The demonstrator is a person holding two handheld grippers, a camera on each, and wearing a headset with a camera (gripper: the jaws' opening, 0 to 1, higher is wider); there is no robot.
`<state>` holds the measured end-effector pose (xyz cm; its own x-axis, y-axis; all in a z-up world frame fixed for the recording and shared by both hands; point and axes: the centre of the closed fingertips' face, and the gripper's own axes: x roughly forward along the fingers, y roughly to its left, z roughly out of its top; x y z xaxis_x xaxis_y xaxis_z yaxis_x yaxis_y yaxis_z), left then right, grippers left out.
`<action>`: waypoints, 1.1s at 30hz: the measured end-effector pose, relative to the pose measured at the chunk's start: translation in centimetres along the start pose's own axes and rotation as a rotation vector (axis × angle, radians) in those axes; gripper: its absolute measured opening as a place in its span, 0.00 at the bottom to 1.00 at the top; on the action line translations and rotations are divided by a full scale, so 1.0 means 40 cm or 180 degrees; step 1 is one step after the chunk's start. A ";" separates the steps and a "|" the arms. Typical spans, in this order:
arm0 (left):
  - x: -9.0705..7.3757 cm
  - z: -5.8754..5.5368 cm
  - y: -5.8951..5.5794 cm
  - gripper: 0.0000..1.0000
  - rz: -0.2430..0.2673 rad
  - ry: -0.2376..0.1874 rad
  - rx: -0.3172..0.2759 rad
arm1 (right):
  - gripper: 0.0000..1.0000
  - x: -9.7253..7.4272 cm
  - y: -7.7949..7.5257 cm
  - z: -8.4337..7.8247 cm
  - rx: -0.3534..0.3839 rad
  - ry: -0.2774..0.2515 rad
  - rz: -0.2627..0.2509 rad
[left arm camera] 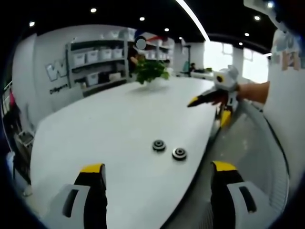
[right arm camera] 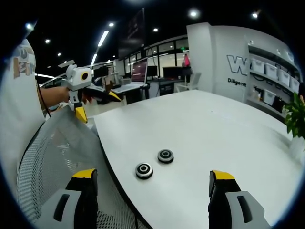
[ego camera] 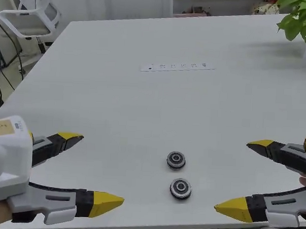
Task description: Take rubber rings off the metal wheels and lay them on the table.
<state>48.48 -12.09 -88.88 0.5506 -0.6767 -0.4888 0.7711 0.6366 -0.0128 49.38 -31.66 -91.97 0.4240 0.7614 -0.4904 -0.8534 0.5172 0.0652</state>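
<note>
Two small metal wheels with black rubber rings lie flat on the white table near its front edge: the far wheel [ego camera: 176, 160] [left arm camera: 158, 145] [right arm camera: 165, 155] and the near wheel [ego camera: 180, 188] [left arm camera: 179, 153] [right arm camera: 143, 170]. My left gripper [ego camera: 97, 169] [left arm camera: 157, 168] is open at the lower left, well to the left of the wheels. My right gripper [ego camera: 237, 176] [right arm camera: 149, 175] is open at the lower right, well to their right. Neither holds anything. Each gripper also faces the other: the right gripper [left arm camera: 209, 102] and the left gripper [right arm camera: 97, 102].
The white table [ego camera: 158, 109] stretches far back with a flush socket strip [ego camera: 177, 67] at mid-table. A potted green plant [ego camera: 302, 19] stands at the far right corner. A white office chair [ego camera: 30, 15] is beyond the far left corner.
</note>
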 end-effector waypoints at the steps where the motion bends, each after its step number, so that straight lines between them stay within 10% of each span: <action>1: 0.000 -0.001 0.002 0.90 0.0007 0.0006 -0.0006 | 0.97 0.000 0.000 0.000 -0.0002 0.0000 0.0001; 33: 0.077 0.019 0.000 0.85 -0.0242 0.0079 0.0327 | 0.91 0.061 -0.017 0.001 -0.0235 0.0044 0.0200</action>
<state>50.43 -14.44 -89.72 0.4821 -0.7114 -0.5114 0.8397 0.5417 0.0381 51.03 -30.15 -93.16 0.3651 0.7857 -0.4994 -0.8984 0.4379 0.0322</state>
